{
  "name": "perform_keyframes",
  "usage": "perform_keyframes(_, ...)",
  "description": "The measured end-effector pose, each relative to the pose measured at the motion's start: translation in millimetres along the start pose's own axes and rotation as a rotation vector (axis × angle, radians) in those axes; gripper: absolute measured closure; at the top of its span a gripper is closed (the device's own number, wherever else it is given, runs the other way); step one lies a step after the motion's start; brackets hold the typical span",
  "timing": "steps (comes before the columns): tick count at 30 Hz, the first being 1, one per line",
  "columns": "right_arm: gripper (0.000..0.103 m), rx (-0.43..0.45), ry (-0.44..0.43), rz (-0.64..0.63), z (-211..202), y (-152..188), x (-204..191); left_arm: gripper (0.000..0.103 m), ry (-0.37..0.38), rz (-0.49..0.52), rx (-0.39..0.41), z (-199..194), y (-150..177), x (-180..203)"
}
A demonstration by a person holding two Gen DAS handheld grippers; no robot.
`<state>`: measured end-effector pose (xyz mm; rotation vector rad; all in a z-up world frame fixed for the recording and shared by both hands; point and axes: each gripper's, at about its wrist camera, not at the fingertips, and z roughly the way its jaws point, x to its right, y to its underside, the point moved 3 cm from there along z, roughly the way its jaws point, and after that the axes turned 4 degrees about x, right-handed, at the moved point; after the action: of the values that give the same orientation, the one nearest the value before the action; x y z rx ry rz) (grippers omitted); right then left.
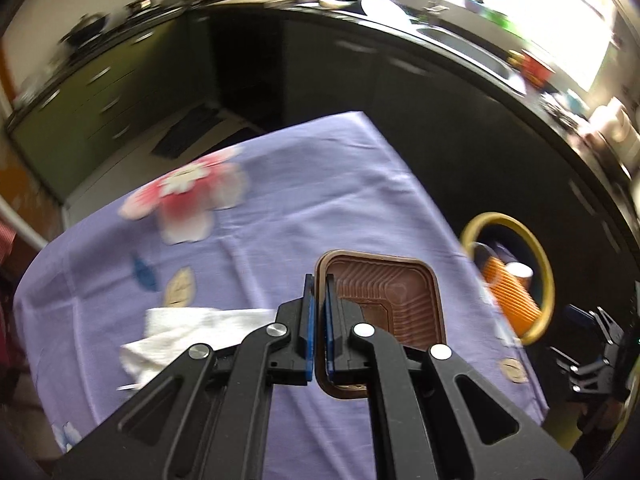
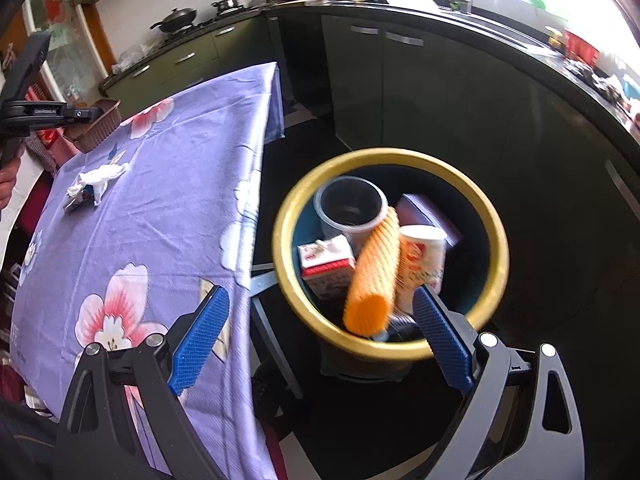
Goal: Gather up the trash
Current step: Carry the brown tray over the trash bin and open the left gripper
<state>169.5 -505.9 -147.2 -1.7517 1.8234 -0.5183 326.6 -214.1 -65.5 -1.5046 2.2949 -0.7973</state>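
My left gripper (image 1: 319, 286) is shut on the rim of a brown plastic tray (image 1: 386, 304) and holds it above the purple flowered tablecloth (image 1: 280, 208). The tray also shows in the right wrist view (image 2: 98, 128). A crumpled white tissue (image 1: 192, 336) lies on the cloth to the left; it shows in the right wrist view (image 2: 100, 178) too. My right gripper (image 2: 320, 320) is open and empty above the gold-rimmed trash bin (image 2: 390, 346). An orange ribbed cup sleeve (image 2: 374, 272), blurred, is in the bin's mouth.
The bin holds a clear cup (image 2: 350, 206), a red-and-white carton (image 2: 326, 264), a printed paper cup (image 2: 422, 260) and a purple box (image 2: 430, 216). It stands on the dark floor right of the table. Dark kitchen cabinets (image 2: 400, 80) and a cluttered counter run behind.
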Motion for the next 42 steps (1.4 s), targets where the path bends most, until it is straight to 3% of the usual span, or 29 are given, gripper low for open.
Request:
perform_keyframes(12,0.011,-0.014,0.052,0.1,-24,37,45,0.099,0.268,0.242,-0.077,60,-12,199)
perform_keyframes(18,0.011,-0.02,0.054,0.12,-31,49,52,0.098,0.306,0.264,-0.116,107,-18,255)
perform_keyframes(21,0.011,-0.022,0.055,0.127,-32,51,54,0.084,0.309,0.235,-0.144,133,-21,268)
perform_keyframes(23,0.011,-0.022,0.056,0.132,-33,52,55,0.069,0.312,0.215,-0.142,142,-24,268)
perform_keyframes(29,0.011,-0.026,0.052,0.131,-31,52,51,0.068,0.347,0.17,-0.107,124,-27,245)
perform_keyframes(39,0.011,-0.033,0.028,0.084,-26,43,29,0.064,0.436,0.044,0.054,28,2,146)
perform_keyframes(42,0.011,-0.034,0.025,0.07,-27,41,19,0.057,0.431,0.008,0.121,-2,19,110)
